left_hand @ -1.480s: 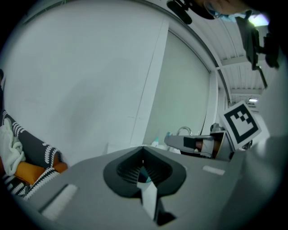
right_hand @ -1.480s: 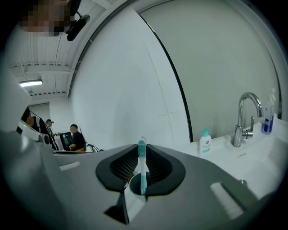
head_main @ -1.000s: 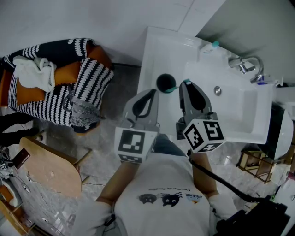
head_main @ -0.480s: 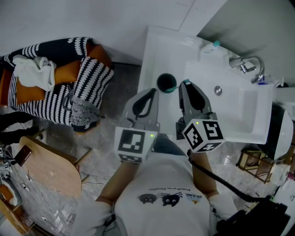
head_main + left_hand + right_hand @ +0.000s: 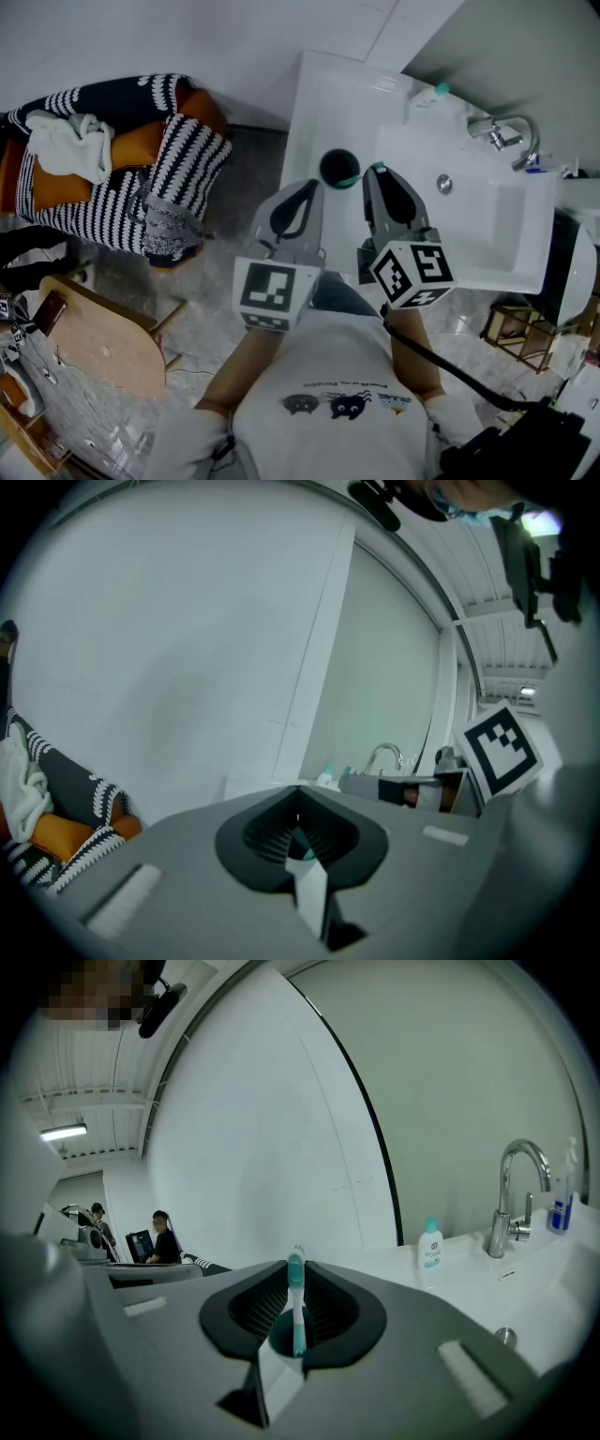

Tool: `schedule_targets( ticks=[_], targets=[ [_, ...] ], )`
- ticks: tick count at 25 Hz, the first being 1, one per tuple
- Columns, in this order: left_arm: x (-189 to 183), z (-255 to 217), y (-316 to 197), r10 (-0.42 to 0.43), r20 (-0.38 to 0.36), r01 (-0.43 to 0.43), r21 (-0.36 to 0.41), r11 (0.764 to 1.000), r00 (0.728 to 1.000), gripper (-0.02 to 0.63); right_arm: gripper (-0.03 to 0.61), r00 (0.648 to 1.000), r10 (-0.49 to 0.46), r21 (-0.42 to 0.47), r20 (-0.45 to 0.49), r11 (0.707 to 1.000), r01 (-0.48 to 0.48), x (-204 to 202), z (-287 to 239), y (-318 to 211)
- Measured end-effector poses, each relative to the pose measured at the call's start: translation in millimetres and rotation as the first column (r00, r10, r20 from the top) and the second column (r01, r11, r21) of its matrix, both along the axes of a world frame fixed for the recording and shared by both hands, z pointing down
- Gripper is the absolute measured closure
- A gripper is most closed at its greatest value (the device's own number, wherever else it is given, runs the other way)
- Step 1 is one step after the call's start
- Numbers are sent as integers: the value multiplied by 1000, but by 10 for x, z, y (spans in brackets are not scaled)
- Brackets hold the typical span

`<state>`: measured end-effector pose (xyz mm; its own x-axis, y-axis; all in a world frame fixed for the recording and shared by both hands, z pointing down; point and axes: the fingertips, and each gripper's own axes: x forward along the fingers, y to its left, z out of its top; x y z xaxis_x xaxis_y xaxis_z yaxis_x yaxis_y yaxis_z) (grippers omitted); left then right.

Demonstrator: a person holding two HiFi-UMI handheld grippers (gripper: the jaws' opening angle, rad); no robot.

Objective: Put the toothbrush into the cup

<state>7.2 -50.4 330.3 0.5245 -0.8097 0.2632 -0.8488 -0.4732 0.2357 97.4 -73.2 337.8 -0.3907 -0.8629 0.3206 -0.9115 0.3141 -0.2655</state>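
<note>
White tabletop (image 5: 323,98) with a sunken basin (image 5: 487,225) fills the upper right of the head view. Its left edge runs beside bare floor (image 5: 234,187), and its back edge meets the wall. A striped armchair (image 5: 122,178) stands well apart across that floor. The flat part of the tabletop left of the basin is bare from the wall down to the cup (image 5: 337,166), so there is free surface behind the cup. A narrower strip lies between the cup and the left edge.

The left hand-held gripper (image 5: 308,187) hovers at the tabletop's front edge, just short of the cup, its jaws together on nothing. The right hand-held gripper (image 5: 378,173) sits just right of the cup, at the basin's near-left rim. It is clamped on the toothbrush (image 5: 297,1307), which stands upright with its bristle end up.

A tap (image 5: 511,136) rises at the basin's far side, and a small bottle (image 5: 428,94) stands near the back corner. The dark cup is upright, and the toothbrush is close beside its rim, not inside it.
</note>
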Motion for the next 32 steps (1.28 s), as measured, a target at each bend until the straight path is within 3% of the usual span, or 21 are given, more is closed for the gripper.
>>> schedule_targets(
  ticks=[32],
  targets=[
    [15,48,-7,-10,3,10,-11,1000,1000,614,524,1000,-21,-29,-8,999,21,-24,134,-9]
  ],
)
